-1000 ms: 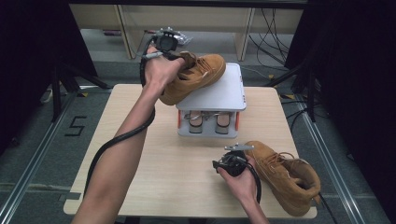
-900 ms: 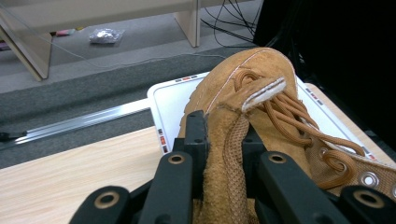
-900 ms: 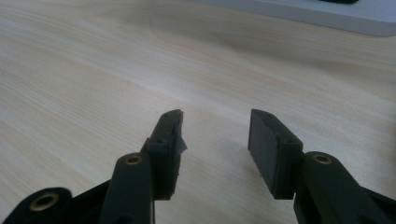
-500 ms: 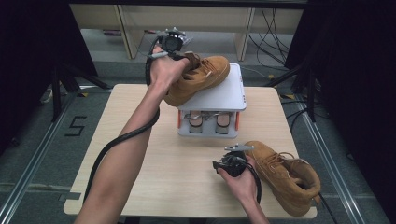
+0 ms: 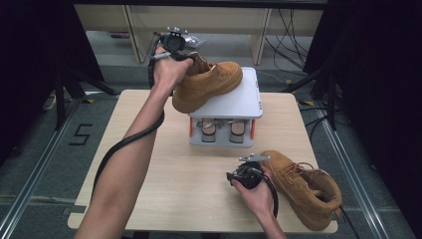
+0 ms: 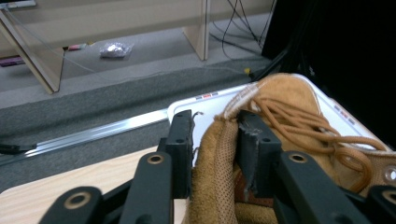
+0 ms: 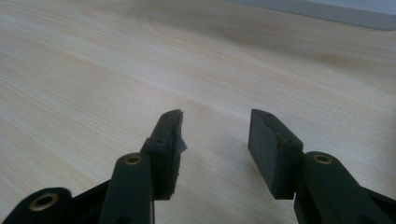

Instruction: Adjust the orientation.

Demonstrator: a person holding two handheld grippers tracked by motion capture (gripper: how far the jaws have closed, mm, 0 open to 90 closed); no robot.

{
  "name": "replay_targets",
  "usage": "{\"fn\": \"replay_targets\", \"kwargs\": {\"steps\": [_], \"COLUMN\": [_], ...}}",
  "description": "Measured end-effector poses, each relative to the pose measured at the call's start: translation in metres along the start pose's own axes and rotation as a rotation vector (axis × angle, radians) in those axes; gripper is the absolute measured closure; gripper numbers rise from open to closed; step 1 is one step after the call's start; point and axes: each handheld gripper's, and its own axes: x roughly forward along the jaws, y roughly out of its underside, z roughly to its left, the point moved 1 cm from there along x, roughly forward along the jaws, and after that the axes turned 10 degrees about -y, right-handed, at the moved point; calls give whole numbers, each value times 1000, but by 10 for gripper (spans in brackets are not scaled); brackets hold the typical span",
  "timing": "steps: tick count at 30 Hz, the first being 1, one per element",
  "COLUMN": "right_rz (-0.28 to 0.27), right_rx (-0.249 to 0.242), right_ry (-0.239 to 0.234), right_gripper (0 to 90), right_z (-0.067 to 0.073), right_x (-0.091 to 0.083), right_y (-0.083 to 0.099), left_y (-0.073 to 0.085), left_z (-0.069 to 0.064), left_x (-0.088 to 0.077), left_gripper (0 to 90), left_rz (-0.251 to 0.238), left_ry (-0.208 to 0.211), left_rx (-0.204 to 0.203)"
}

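Nearest me, my right tool point(image 5: 238, 175) rests on the desk point(image 5: 149, 164) with its jaws apart and empty, beside the second boot point(image 5: 303, 186), which is not yet placed. Farther off, the first boot point(image 5: 209, 84) sits on the white stand point(image 5: 239, 102); my left tool point(image 6: 215, 140), jaws just opening, straddles its collar loosely.

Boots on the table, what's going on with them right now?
A person is putting tan boots on a small white rack. The left gripper has one boot by its collar on the rack's top shelf; its jaws have just been opening, the collar between them, apparently letting go. The right gripper is open over the table, holding nothing, beside the second boot lying on the table's near right corner.
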Motion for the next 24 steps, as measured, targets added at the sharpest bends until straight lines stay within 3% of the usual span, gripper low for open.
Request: {"fn": "replay_targets", "kwargs": {"steps": [5, 6, 9, 10, 12, 15, 17, 21, 22, 24], "right_rz": [0, -2, -2, -2, 0, -1, 1, 0, 3, 18], "right_rx": [-2, 14, 0, 21, 0, 13, 18, 8, 24, 5], "right_ry": [1, 2, 2, 2, -1, 3, 2, 5, 1, 4], "right_gripper": [550, 550, 549, 549, 549, 549, 548, 548, 548, 548], "right_z": [0, 1, 0, 2, 0, 1, 1, 1, 2, 2], "right_x": [-1, -1, 0, 0, -1, -1, -1, -1, -1, -1], "right_y": [0, 0, 0, 0, 0, 0, 0, 0, 0, 0], "left_y": [0, 0, 1, 1, 2, 1, 0, 0, 0, 1], "left_z": [4, 5, 7, 8, 9, 10, 10, 13, 13, 14], "left_x": [2, 2, 1, 1, 1, 1, -1, -5, -4, -4], "left_gripper": [571, 554, 510, 499, 485, 459, 447, 438, 440, 443], "left_rz": [-6, -6, -3, -2, -2, -18, -45, -12, -13, -33], "left_ry": [-4, -5, 16, 17, 24, 29, 6, 10, 5, -1], "left_rx": [-26, -17, -19, -24, -35, -34, -30, 13, 15, -3]}}
